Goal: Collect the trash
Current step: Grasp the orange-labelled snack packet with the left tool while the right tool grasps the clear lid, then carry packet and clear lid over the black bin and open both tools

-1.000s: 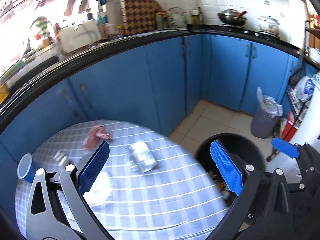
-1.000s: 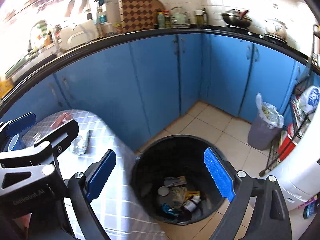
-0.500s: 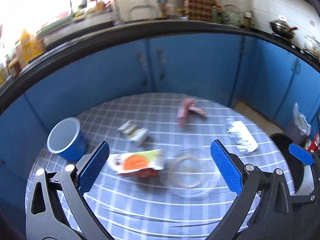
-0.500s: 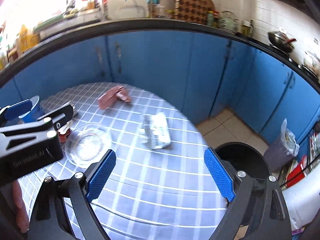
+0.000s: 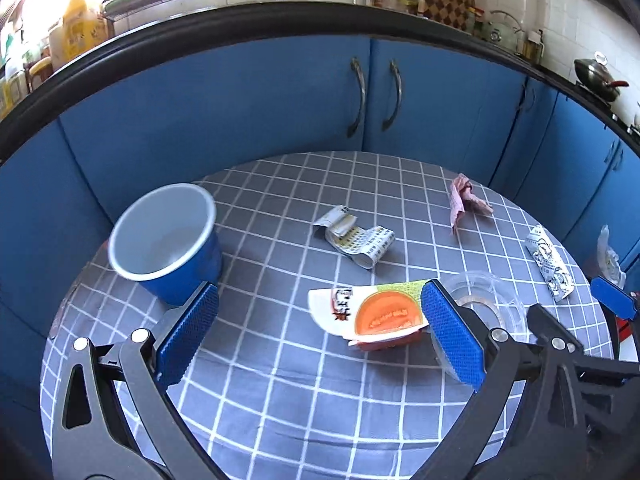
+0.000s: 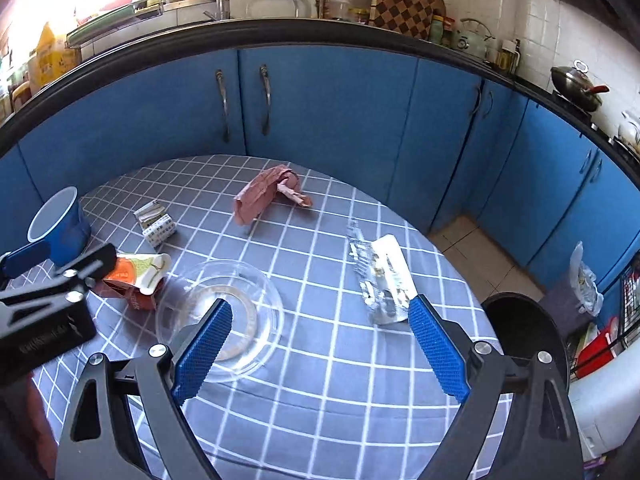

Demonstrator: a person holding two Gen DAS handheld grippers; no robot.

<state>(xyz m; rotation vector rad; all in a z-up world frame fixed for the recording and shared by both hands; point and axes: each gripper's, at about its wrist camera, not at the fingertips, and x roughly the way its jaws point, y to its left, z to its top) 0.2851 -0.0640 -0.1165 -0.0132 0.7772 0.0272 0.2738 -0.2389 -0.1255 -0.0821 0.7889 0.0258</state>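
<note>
Five bits of trash lie on the table (image 5: 280, 380) and none is in my grip yet, so most of the job looks undone. I take the clear plastic lid (image 6: 218, 316) as my landmark. Just left of it, touching its rim, sits the orange-and-white packet (image 5: 376, 314); beyond that, toward the cabinets, the folded printed wrapper (image 5: 354, 238). Far behind the lid lies the crumpled pink paper (image 6: 266, 196), and to its right the flattened silver foil pack (image 6: 382, 280). Well to the lid's left stands a blue cup (image 5: 168, 244) — upright, seemingly empty; whether it counts as trash I can't say.

My left gripper (image 5: 318, 340) hangs wide open above the table, with the orange packet beside its right finger. My right gripper (image 6: 320, 354) is equally wide, empty, its left finger over the lid's near edge and its right finger by the foil pack.

Past the table's right edge, on the floor, is the black bin (image 6: 524, 332) — where all this should go, I judge. Its contents are hidden from here.
</note>
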